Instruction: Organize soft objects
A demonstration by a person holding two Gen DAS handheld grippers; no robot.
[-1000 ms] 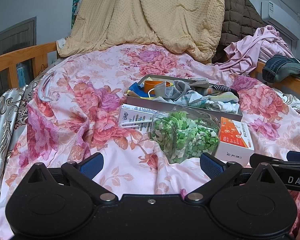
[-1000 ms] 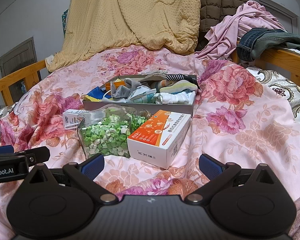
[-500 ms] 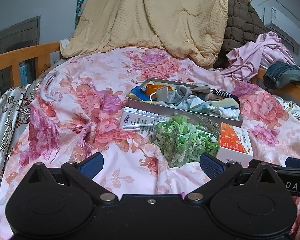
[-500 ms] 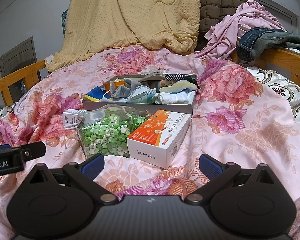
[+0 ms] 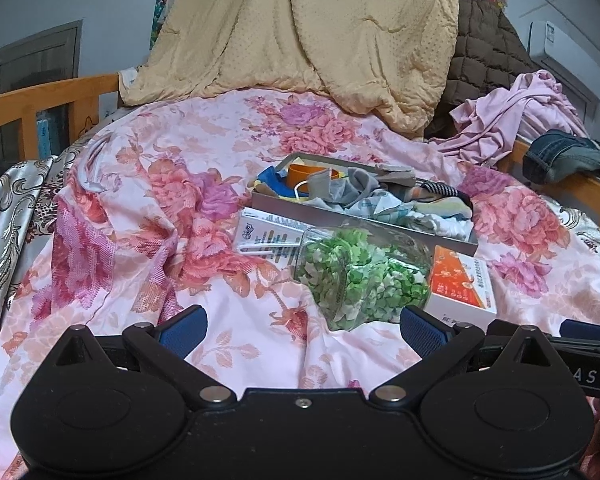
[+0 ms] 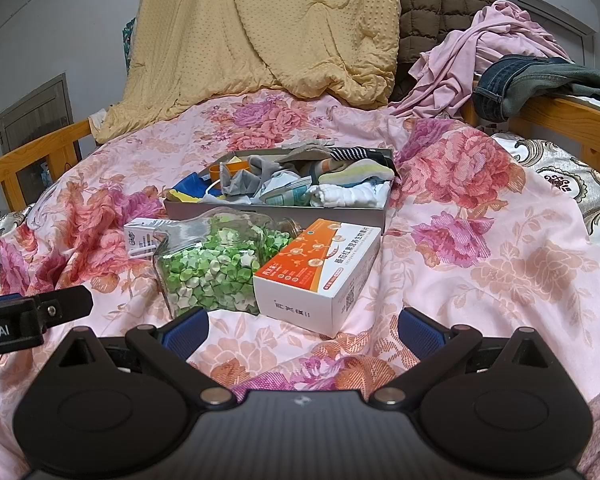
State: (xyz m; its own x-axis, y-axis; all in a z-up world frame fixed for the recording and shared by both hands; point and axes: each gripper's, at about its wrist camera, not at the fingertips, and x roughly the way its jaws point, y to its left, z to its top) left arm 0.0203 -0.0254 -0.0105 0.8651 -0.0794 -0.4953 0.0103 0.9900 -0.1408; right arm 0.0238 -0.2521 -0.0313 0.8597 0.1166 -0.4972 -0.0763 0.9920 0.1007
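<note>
Both claws, left (image 5: 302, 326) and right (image 6: 302, 326), are hovering released over the near bed (image 6: 480, 280), holding nothing, while socks (image 6: 356, 172) are lying heaped in the far tray (image 6: 276, 213), seemingly for sorting.

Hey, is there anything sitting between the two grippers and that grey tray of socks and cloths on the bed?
Yes. A clear jar of green paper stars, an orange and white box and a smaller white box lie in front of the tray, between it and both open grippers.
</note>
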